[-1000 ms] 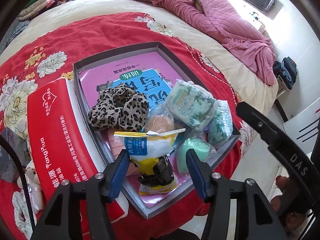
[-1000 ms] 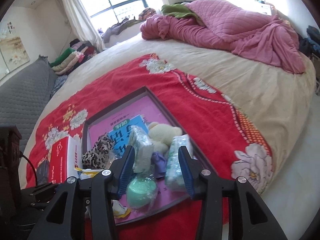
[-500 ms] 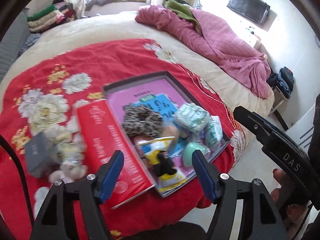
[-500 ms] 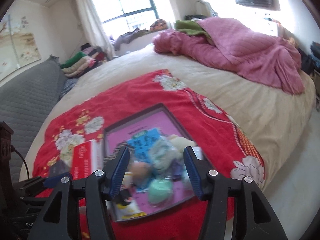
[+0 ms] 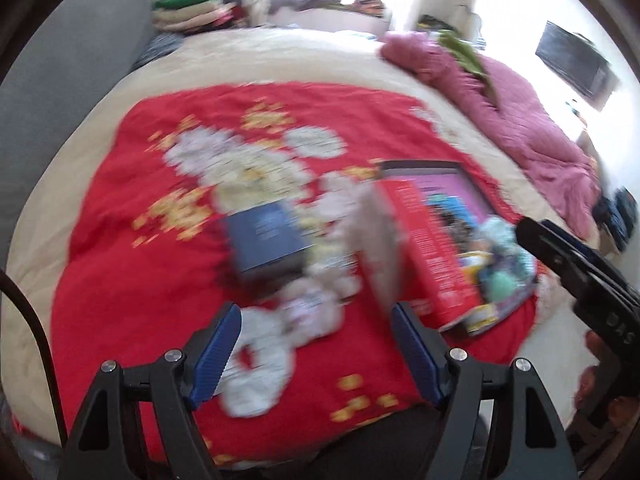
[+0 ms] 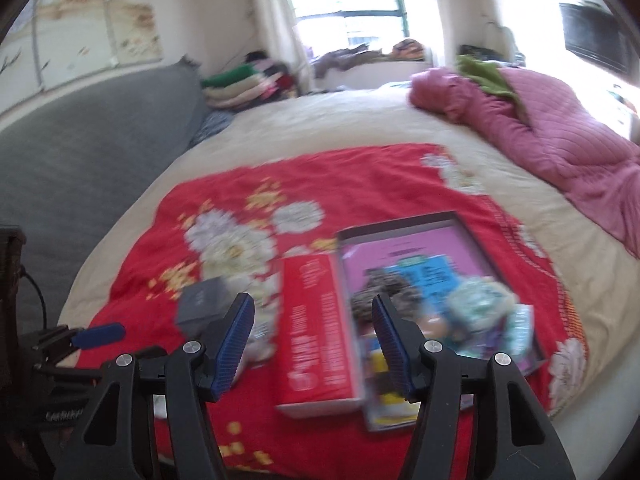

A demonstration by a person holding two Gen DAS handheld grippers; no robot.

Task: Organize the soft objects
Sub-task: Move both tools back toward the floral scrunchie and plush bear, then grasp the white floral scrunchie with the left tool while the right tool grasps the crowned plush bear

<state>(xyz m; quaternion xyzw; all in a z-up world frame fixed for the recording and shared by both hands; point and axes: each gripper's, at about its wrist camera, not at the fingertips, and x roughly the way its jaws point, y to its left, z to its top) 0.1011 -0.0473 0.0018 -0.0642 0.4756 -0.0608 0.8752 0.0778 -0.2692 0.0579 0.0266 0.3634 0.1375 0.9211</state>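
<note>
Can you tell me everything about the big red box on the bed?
The red box is long and flat, looks like cardboard, with white writing and a small white logo on its red top and pale sides. It lies flat on the red flowered blanket, right along the left edge of the dark tray; whether they touch is blurred. A small grey box sits apart on its other side. Neither gripper is touching it.

My right claw (image 6: 313,334) hangs wide apart above a red floral blanket (image 6: 360,184) on the bed, a red box (image 6: 316,340) lying just beside a blurred tray (image 6: 400,228) of soft items.
</note>
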